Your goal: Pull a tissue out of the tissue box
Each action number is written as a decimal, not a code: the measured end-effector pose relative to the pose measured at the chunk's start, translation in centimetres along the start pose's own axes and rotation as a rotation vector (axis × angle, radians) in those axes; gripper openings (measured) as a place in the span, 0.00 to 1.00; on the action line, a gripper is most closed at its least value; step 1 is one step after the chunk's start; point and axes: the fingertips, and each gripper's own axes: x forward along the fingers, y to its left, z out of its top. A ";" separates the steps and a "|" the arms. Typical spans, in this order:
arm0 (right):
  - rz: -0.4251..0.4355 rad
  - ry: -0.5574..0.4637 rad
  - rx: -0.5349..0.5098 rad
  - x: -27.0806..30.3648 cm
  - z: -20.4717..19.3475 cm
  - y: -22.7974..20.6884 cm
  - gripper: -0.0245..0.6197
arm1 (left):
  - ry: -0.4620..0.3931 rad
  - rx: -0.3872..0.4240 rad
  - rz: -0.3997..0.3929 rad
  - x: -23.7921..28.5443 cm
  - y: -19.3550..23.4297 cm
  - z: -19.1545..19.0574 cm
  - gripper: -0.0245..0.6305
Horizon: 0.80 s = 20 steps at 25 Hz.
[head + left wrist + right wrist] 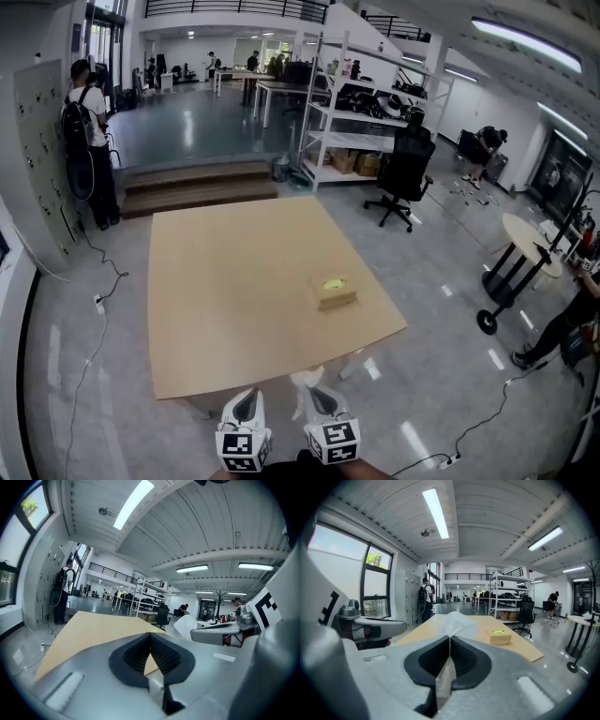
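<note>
The tan tissue box [335, 292], with a yellow-green opening on top, sits right of the middle of the wooden table [234, 300]; it also shows in the right gripper view [500, 637]. My right gripper [317, 389] hangs just off the table's near edge. It is shut on a white tissue [457, 623], which sticks up past the jaw tips [307, 379] and is free of the box. My left gripper [246, 401] hangs beside it, and its jaws [150, 638] are shut with nothing between them. The tissue [186, 625] shows to its right.
A person with a backpack [84, 131] stands at the far left by wooden steps [197, 183]. Shelving [366, 112], a black office chair [405, 173] and a round table [525, 246] stand beyond and right of the table. Another person [572, 323] crouches at the right, and cables lie on the floor.
</note>
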 end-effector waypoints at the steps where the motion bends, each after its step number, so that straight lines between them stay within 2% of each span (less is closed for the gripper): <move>1: 0.003 -0.003 -0.004 -0.3 0.0 -0.2 0.04 | -0.005 0.001 0.000 0.0 -0.4 0.0 0.07; 6: 0.026 -0.009 -0.014 -1.4 -0.3 -0.5 0.04 | -0.018 -0.011 0.016 -0.3 -1.9 0.9 0.07; 12: 0.052 -0.015 0.014 -2.7 -1.1 -2.0 0.04 | -0.010 0.036 0.032 -0.5 -4.1 0.3 0.07; 20: 0.080 -0.012 0.035 -3.9 -1.9 -2.7 0.04 | 0.011 0.050 0.044 -0.5 -6.2 0.0 0.07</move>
